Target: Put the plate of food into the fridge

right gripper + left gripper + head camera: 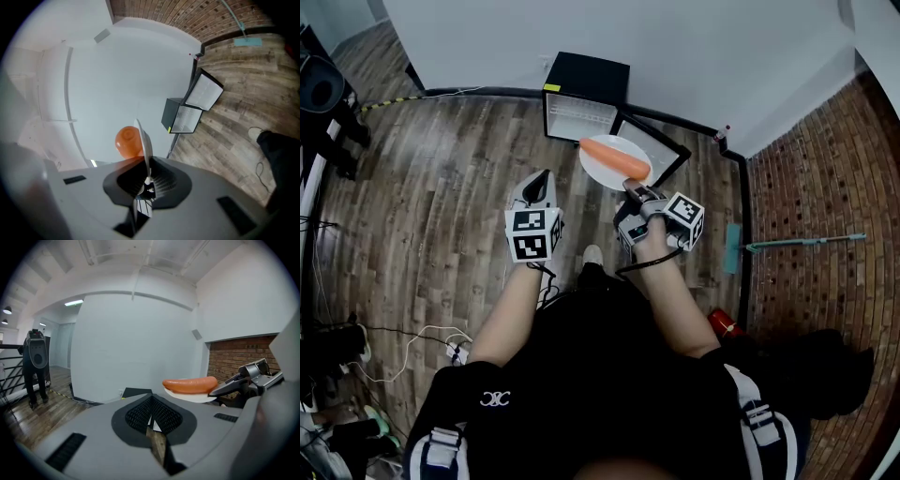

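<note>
DESK: Right tongs (634, 189), in your right hand, are clamped on the near rim of the white plate (602, 169), which juts out past their tips. What rides on it?

FIELD: One orange sausage (616, 157) lies across the plate, just beyond your right tongs' tips. In your right gripper view the plate stands edge-on between the pads, with the sausage's rounded end to its left.

DESK: And your left tongs (542, 178)?

FIELD: They are clenched on nothing, jaws drawn together. You hold them beside your right tongs, off to their left and apart from the plate. Past their tips and to the right, your plate and sausage hang in the air.

DESK: Where is the fridge from your tongs?

FIELD: A small black fridge (585, 92) sits on the wood floor (441, 187) against the white wall (675, 47), ahead of both tongs and beyond the plate's far edge. Its door (673, 153) is swung open toward your right tongs' side. You hold the plate outside the fridge, in front of its open mouth. A teal-headed mop (733, 248) lies to the right of your right tongs, by the brick wall (816, 169).
</note>
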